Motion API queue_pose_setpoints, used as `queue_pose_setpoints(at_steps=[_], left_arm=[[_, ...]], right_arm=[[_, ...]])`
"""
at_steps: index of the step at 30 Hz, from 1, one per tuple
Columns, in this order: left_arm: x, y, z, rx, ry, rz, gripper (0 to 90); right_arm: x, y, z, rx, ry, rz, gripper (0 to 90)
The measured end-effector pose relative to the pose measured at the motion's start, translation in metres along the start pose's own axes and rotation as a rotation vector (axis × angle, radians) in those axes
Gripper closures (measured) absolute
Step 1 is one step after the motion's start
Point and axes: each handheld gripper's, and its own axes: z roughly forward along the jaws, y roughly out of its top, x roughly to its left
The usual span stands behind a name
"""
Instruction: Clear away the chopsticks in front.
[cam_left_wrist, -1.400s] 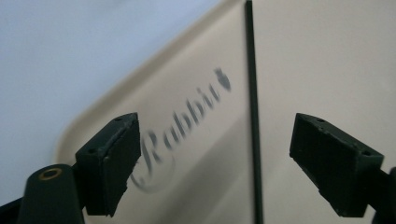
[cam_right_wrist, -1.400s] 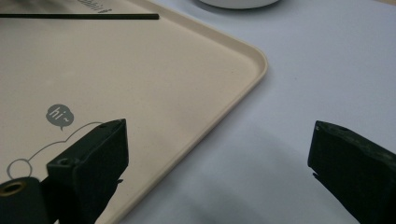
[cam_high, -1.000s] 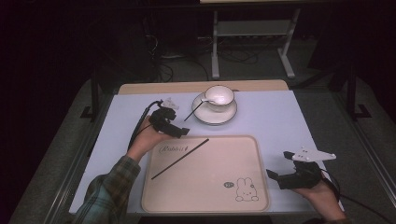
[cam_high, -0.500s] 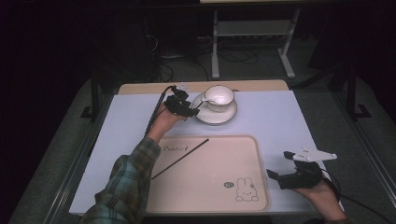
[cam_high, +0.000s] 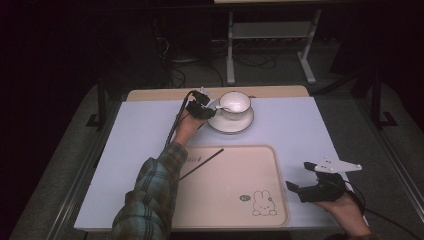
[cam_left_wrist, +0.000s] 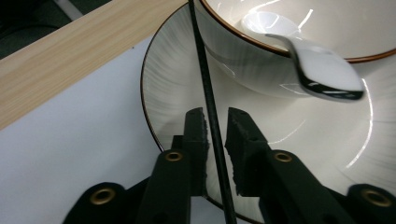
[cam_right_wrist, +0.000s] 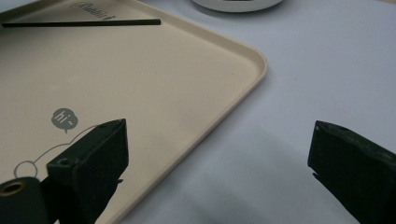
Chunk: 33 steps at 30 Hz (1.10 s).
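Note:
A white cup (cam_high: 236, 103) with a white spoon (cam_left_wrist: 322, 70) in it stands on a saucer (cam_high: 230, 125) at the far middle of the table. A thin black chopstick (cam_left_wrist: 208, 93) leans across the saucer (cam_left_wrist: 177, 70) against the cup (cam_left_wrist: 243, 60). My left gripper (cam_high: 202, 107) is at the saucer's left rim, and in the left gripper view it (cam_left_wrist: 215, 114) is shut on that chopstick. A second black chopstick (cam_high: 200, 165) lies on the beige tray (cam_high: 235, 175). My right gripper (cam_high: 300, 179) hovers open, holding nothing, off the tray's right edge (cam_right_wrist: 219, 135).
The tray (cam_right_wrist: 163, 79) has a rabbit drawing near its front right corner, and the second chopstick (cam_right_wrist: 79, 22) lies across its far side. A wooden strip (cam_high: 150, 94) runs along the table's far edge. A metal rack (cam_high: 270, 30) stands on the floor beyond. White tabletop (cam_high: 310, 130) lies right of the saucer.
My left gripper has moved forward and right from the tray's far left corner to the saucer's rim and onto the leaning chopstick. The right gripper has stayed in place.

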Motion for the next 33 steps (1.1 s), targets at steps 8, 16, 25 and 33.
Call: queue_pose_setpoints(at_steps=[8,16,25,33], left_arm=[[0.003,-0.001,0.003,0.006,0.017,-0.026,84.8],[0.008,0.0,-0.007,-0.02,0.004,-0.077,85.2],[0.017,-0.008,-0.041,-0.016,-0.023,-0.109,85.5],[0.02,-0.038,-0.078,0.002,-0.024,-0.122,85.5]], right_arm=[[0.0,0.0,0.0,-0.004,0.002,-0.001,4.5],[0.0,0.0,-0.001,-0.006,0.002,0.002,4.5],[0.001,0.0,0.0,-0.005,0.005,-0.001,4.5],[0.001,0.001,0.0,-0.003,0.002,-0.003,4.5]])
